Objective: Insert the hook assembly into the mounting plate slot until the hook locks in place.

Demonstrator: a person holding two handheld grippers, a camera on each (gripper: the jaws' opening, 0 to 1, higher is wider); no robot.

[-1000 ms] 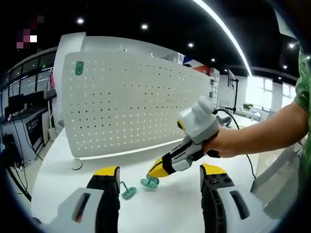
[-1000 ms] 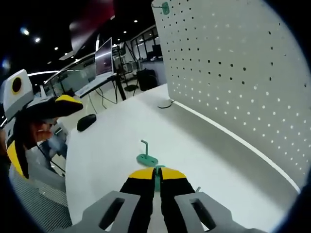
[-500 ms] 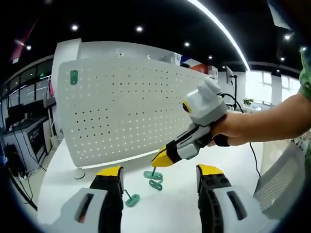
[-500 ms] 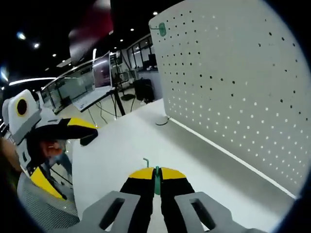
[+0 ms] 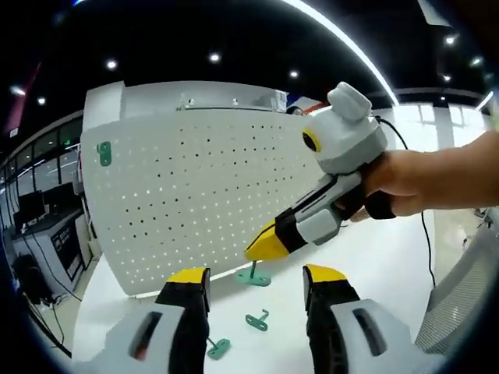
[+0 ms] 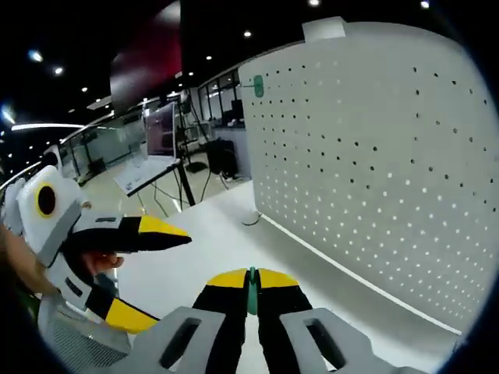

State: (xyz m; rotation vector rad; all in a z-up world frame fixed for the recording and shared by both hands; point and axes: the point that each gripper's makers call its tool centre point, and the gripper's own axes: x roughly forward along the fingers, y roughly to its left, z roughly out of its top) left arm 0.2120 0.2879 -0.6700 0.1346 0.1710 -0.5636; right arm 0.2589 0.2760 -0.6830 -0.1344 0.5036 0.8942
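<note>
A white perforated mounting plate (image 5: 195, 202) is standing upright on the white counter (image 5: 390, 273), its rows of holes facing both tools and rising above and beyond them. One green hook (image 5: 104, 153) is already hanging high near the plate's edge, seen again in the right gripper view at the upper corner (image 6: 258, 86).

The right tool (image 5: 261, 248) is coming into the left gripper view from the right, held in a person's hand (image 5: 405, 179), with its yellow jaws pinched together on the green hook assembly (image 5: 254, 274). The assembly is hanging below the jaw tips, its flat base nearest the counter and its stem running up into the grip, so its long axis is lying roughly upright. In the right gripper view, only a thin green sliver is showing between that tool's closed jaws (image 6: 251, 282), pointing forward along them; which way the hook's prongs are facing cannot be made out.

The plate is lying ahead of and to the right of the right tool's jaws, well apart, so the coming move is likely turning on carrying the assembly forward and up toward the holes. The right tool is the nearer one.

The left tool (image 5: 256, 282) is holding nothing, its jaws spread wide. Two spare green hooks, one (image 5: 256, 320) and another (image 5: 218, 348), are lying on the counter between those jaws.
</note>
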